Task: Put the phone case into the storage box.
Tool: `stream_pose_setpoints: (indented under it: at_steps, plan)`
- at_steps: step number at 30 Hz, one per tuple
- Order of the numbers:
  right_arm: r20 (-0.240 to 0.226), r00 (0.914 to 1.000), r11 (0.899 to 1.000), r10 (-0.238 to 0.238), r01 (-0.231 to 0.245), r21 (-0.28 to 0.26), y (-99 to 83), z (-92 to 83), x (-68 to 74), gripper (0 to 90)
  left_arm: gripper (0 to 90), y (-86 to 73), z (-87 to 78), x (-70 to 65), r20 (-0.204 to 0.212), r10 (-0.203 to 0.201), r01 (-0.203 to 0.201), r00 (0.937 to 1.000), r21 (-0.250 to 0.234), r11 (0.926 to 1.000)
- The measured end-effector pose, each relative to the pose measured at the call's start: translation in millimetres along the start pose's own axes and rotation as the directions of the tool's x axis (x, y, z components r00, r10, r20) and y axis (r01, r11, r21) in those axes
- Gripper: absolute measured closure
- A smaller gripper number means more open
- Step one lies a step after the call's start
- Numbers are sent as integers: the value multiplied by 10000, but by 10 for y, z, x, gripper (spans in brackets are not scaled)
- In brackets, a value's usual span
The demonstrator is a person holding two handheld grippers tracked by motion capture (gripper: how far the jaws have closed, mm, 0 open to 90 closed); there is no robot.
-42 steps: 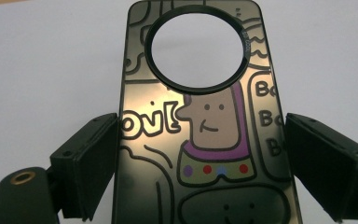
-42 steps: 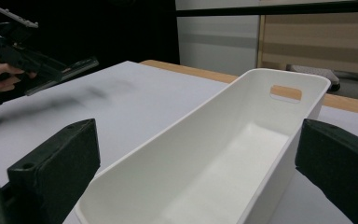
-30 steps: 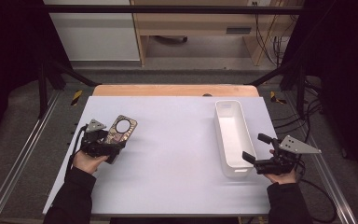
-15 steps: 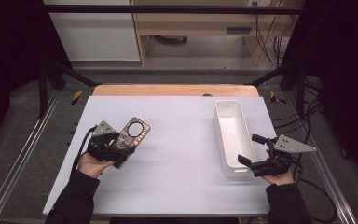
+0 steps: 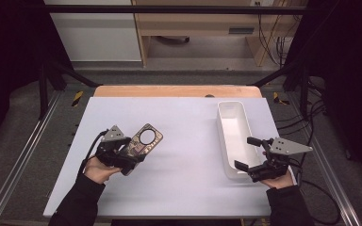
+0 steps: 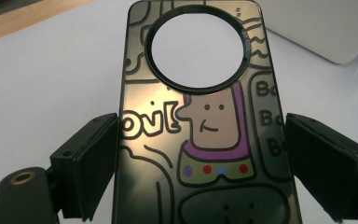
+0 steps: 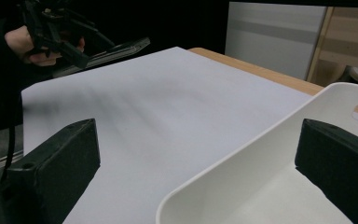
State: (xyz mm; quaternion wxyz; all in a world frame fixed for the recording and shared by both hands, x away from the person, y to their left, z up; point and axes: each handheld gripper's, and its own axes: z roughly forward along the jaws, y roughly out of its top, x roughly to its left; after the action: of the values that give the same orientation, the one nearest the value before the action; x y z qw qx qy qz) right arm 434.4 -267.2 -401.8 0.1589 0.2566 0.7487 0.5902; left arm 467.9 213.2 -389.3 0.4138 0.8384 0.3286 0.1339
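A: Left gripper [image 5: 131,159] has the phone case [image 5: 143,141], and it's up off the table [image 5: 184,122], out over the left half, tilted.

B: From the left gripper view you get the case [image 6: 205,135] dead centre between the two black jaws. One pad touches its left edge. The right pad looks a hair off the other edge, so I'd call it clamped, lightly.

A: Nice artwork too: a cartoon figure in purple, coloured dots, a big round camera hole at the far end.

B: Over on the right, the right gripper [image 5: 248,154] sits at the near end of the white bin [image 5: 224,141], jaws spread wide, nothing in them.

A: The right gripper view backs that up: the bin [image 7: 242,163] rim runs between the parted jaws, one pad over the table, the other inside the bin.

B: And far off in that same view, the left hand [image 7: 32,44] carries the case [image 7: 116,49] above the white tabletop.
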Motion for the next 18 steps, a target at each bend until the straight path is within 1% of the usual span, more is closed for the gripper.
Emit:
stream_pose_setpoints:
  at_steps: [2,4,6,7,9,13,14,15,16,17,18]
  plan:
    - [-98,9999,10000,-44,44,81,6,21,16,2,117,2,10,-13,50,43,-43,10000,26,10000]
    - [-151,9999,9999,-34,36,124,8,31,25,2,117,4,29,-36,231,125,-127,9997,85,9999]
    - [-369,9993,9996,-53,64,284,14,61,45,2,117,7,58,-74,434,275,-284,9987,186,9994]
    - [-436,9990,9994,-62,77,349,16,72,53,2,117,8,66,-86,571,276,-287,9980,185,9994]
    - [-515,9986,9992,-77,97,389,18,84,61,2,117,10,74,-101,636,302,-314,9975,191,9993]
    - [-795,9967,9979,-185,234,610,33,141,110,2,117,17,115,-166,840,539,-568,9950,326,9979]
    - [-795,9967,9979,-185,234,610,33,141,110,2,117,17,115,-166,840,539,-568,9950,326,9979]
    - [-900,9957,9973,-224,286,680,39,161,129,2,117,17,134,-188,935,592,-631,9939,393,9972]
    - [-900,9957,9973,-224,286,680,39,161,129,2,117,17,134,-188,935,592,-631,9939,393,9972]
    - [-996,9947,9967,-237,312,743,44,180,146,2,117,16,149,-208,1016,685,-733,9925,448,9963]
    - [-1040,9943,9965,-236,318,775,45,189,154,2,117,16,149,-208,1016,685,-733,9925,448,9963]
